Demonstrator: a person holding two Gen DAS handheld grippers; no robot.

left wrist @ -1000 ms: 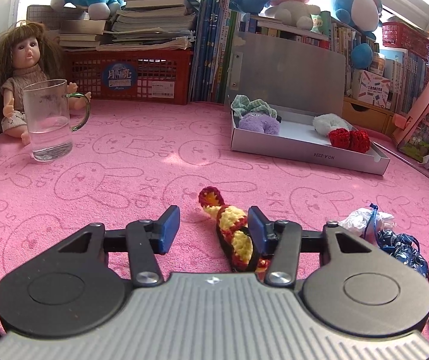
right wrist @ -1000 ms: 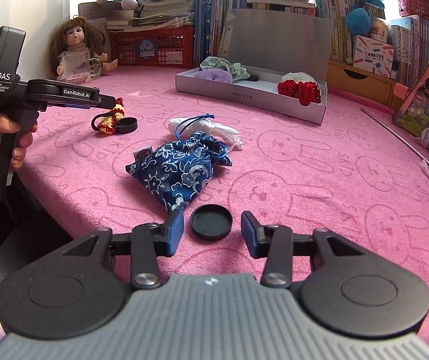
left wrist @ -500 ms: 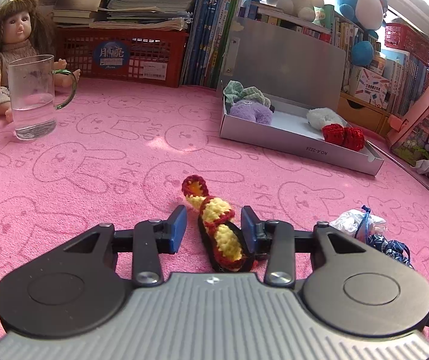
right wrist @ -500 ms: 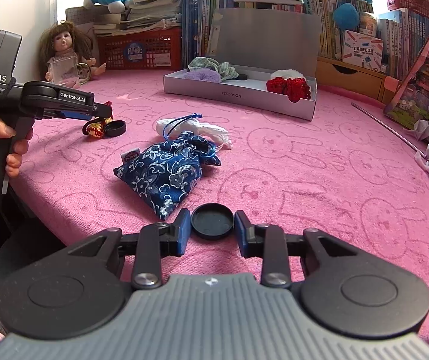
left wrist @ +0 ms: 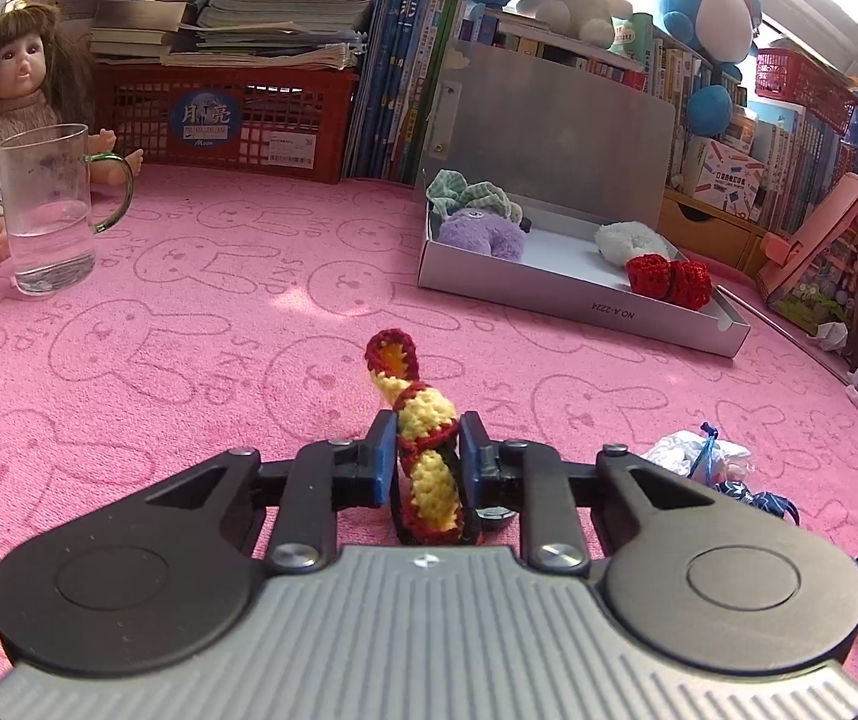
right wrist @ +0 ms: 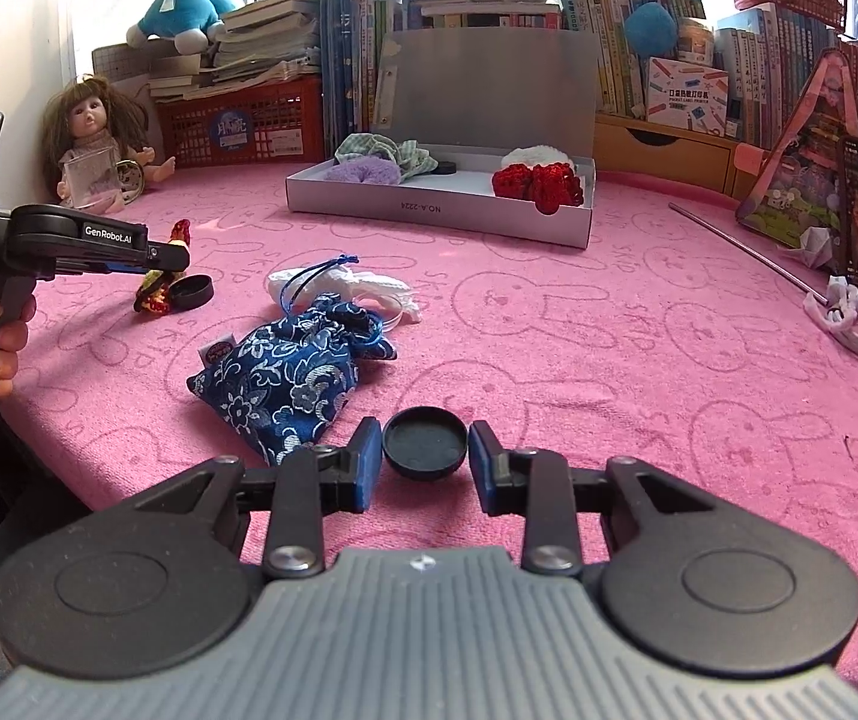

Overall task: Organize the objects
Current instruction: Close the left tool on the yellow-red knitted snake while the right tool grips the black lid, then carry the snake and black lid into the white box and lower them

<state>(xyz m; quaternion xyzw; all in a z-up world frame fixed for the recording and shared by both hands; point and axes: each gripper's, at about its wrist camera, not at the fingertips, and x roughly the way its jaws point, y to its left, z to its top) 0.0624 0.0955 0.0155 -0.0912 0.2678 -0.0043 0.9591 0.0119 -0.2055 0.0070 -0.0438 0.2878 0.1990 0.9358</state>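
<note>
My left gripper (left wrist: 427, 457) is shut on a red, yellow and black crocheted band (left wrist: 423, 438) that stands on edge on the pink cloth; it also shows in the right wrist view (right wrist: 156, 291), next to a black lid (right wrist: 192, 292). My right gripper (right wrist: 425, 461) is nearly closed around a second black round lid (right wrist: 425, 443) lying on the cloth; both pads sit close beside its rim, small gaps still showing. An open grey box (left wrist: 573, 294) holds a purple plush, a green checked cloth, a white plush and a red crocheted piece (left wrist: 669, 278).
A blue floral pouch (right wrist: 294, 375) and a white bag with blue cord (right wrist: 339, 288) lie mid-cloth. A glass mug (left wrist: 51, 210) and a doll (left wrist: 9, 102) stand far left. Books, a red basket and plush toys line the back. A metal rod (right wrist: 747, 252) lies at right.
My left gripper has closed onto the crocheted band and tipped it upright. My right gripper has moved up to the black lid and narrowed around it.
</note>
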